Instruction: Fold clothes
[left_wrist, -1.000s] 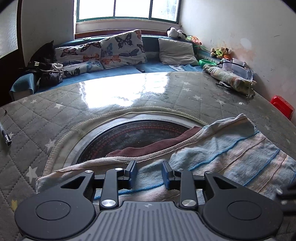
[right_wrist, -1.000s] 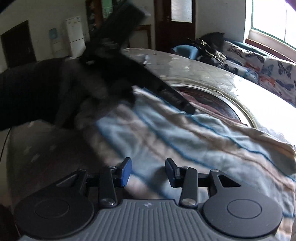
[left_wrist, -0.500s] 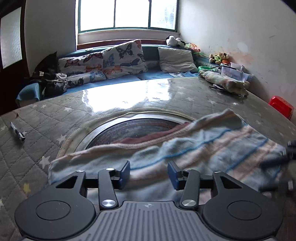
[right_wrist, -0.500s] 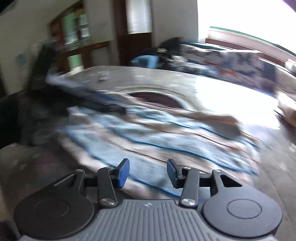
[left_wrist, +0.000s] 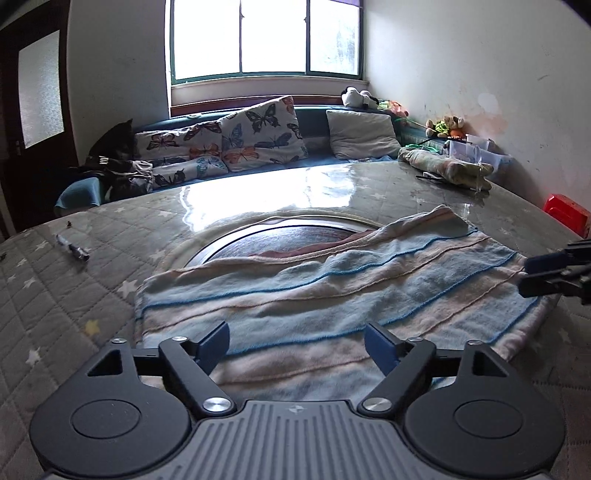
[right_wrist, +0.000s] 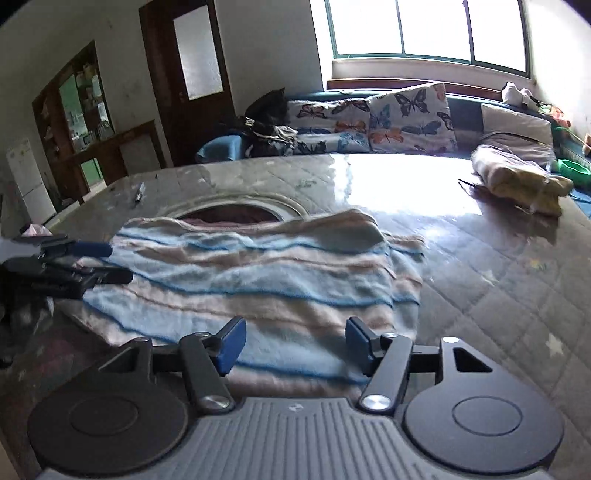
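Tabletop (left_wrist: 74, 295) — quilted grey cover with pale stars under a glossy sheet, a round dark inset (left_wrist: 280, 240) at its middle.

Striped towel (left_wrist: 332, 295) — pale blue and beige bands with thin blue lines, folded over on itself, lying flat on the tabletop and covering the near edge of the round inset. A dark red layer shows under its far hem. In the left wrist view its long axis runs left to right, the right end angled slightly away toward the window side; the stripes follow that axis. In the right wrist view (right_wrist: 258, 280) the same long axis crosses the frame, with a folded corner raised at the far right of the towel.

Sofa (left_wrist: 258, 147) — beyond the tabletop from the towel, under the window, with butterfly-print cushions.

Rolled cloth bundle (left_wrist: 443, 168) — on the tabletop, well apart from the towel, toward the far right corner.

Left gripper (left_wrist: 297, 347) — fingers spread wide, empty, poised over the towel's near long edge; the towel extends away in front of them.

Right gripper (right_wrist: 293, 345) — fingers spread wide, empty, at the towel's near edge; from the left wrist view (left_wrist: 546, 273) its fingertips sit at the towel's right short end.

Small dark tool (left_wrist: 74, 249) — on the tabletop, left of the towel, apart from it.
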